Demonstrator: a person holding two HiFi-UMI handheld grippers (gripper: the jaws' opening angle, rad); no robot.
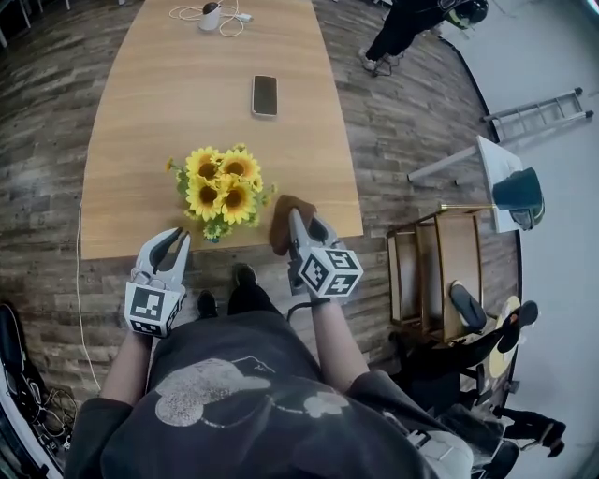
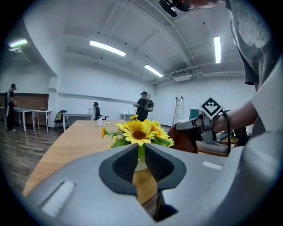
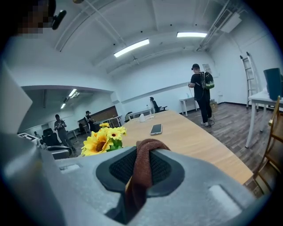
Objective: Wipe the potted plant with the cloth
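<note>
The potted plant [image 1: 223, 187], a bunch of yellow sunflowers in a small pot, stands near the front edge of the wooden table [image 1: 150, 103]. My left gripper [image 1: 171, 245] hovers just left of the pot. In the left gripper view the plant [image 2: 139, 131] sits straight ahead, and the left gripper [image 2: 140, 152] shows a narrow slit between its pads with nothing in it. My right gripper [image 1: 298, 224] is just right of the flowers, shut on a brown cloth [image 1: 279, 224]. In the right gripper view the cloth [image 3: 142, 172] hangs between the pads, with the plant [image 3: 102, 140] to its left.
A phone [image 1: 265, 94] lies mid-table and a white device with a cable [image 1: 211, 16] sits at the far end. A wooden chair [image 1: 435, 271] stands to the right of the table. A ladder [image 1: 533, 112] and a person [image 1: 402, 28] are farther back.
</note>
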